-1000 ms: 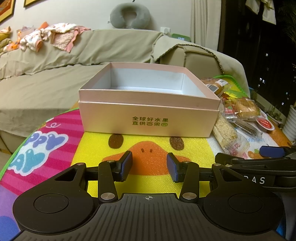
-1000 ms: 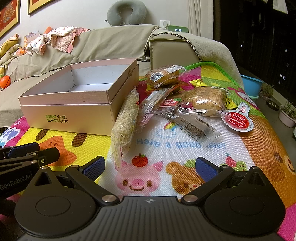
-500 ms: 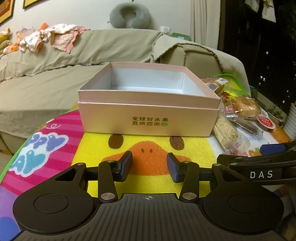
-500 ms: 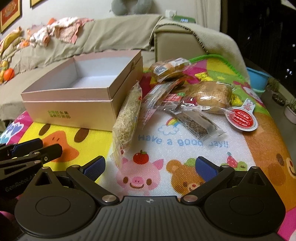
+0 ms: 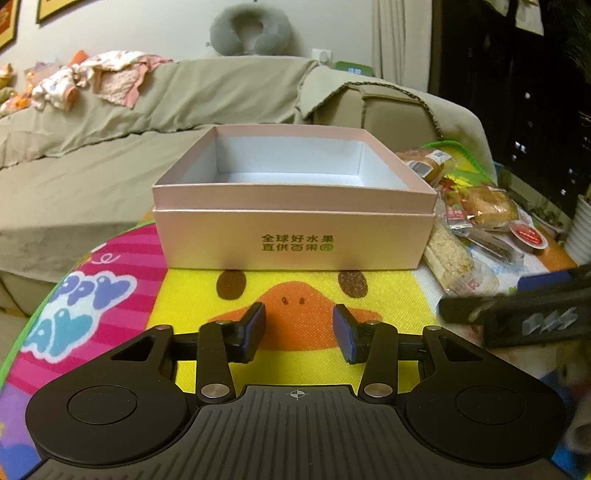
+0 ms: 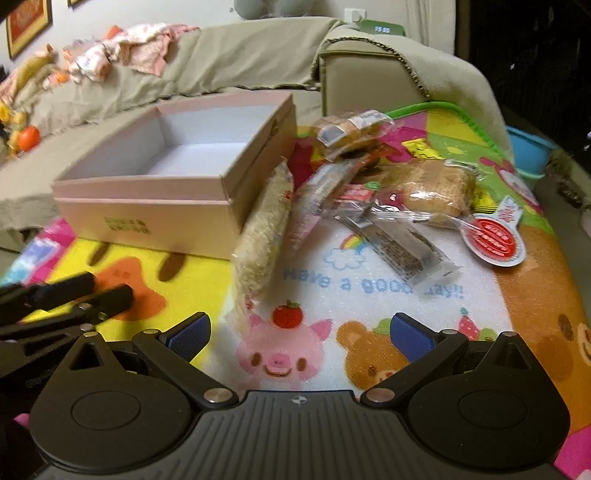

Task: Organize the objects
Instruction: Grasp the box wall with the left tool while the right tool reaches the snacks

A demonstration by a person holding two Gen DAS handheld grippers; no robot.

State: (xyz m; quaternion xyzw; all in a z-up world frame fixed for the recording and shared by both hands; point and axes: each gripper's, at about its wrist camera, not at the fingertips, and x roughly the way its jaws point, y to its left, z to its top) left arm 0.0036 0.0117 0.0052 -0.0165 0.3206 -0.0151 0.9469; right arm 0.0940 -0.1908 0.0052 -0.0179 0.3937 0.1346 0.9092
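The pink box (image 5: 293, 236) sits open on the bright play mat (image 6: 388, 295), with nothing inside. Snack packs lie just beside it: a long oat bar (image 6: 264, 236) leans on its side wall, and a bun pack (image 6: 436, 188) lies farther off. The left claw (image 5: 299, 330) is partly spread, gripping nothing. The right claw (image 6: 301, 334) gapes wide, holding nothing.

A khaki-covered sofa (image 5: 155, 110) fills the back, baby clothes (image 5: 92, 79) heaped along its top. A grey neck pillow (image 5: 249, 31) rests against the pale wall (image 5: 140, 26). Dark windows (image 5: 517, 92) stand right.
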